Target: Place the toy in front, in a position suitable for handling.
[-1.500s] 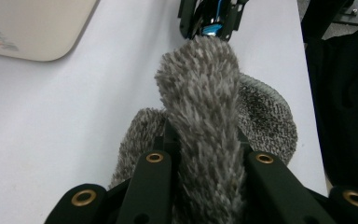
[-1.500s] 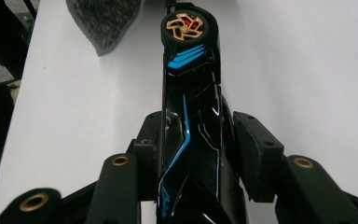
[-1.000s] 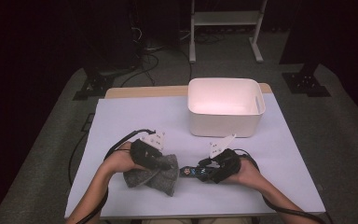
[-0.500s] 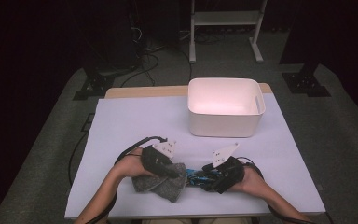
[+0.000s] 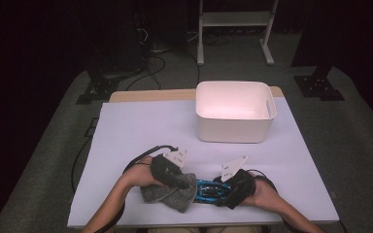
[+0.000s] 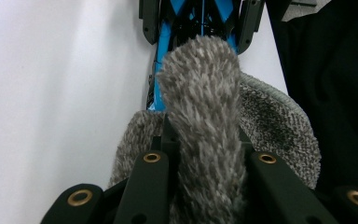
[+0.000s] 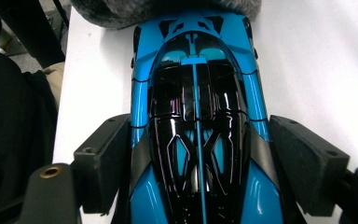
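1. two grippers work at the near edge of the worktop [image 5: 136, 131], their jaws pointing at each other.
2. left gripper [image 5: 177, 180] has its jaws clamped tight on a fold of the grey fuzzy cloth [image 6: 200, 121], which lies under it.
3. right gripper [image 5: 218, 191] has just been opening; the blue toy car [image 7: 196, 121] lies between its jaws, the right pad just off the body, nose touching the cloth.

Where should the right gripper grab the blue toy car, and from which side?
Grip the blue toy car across its flat flanks at mid-body, coming in lengthwise from the end away from the grey cloth. The right gripper already straddles it there; its jaws have just been opening, and the right pad stands slightly off.
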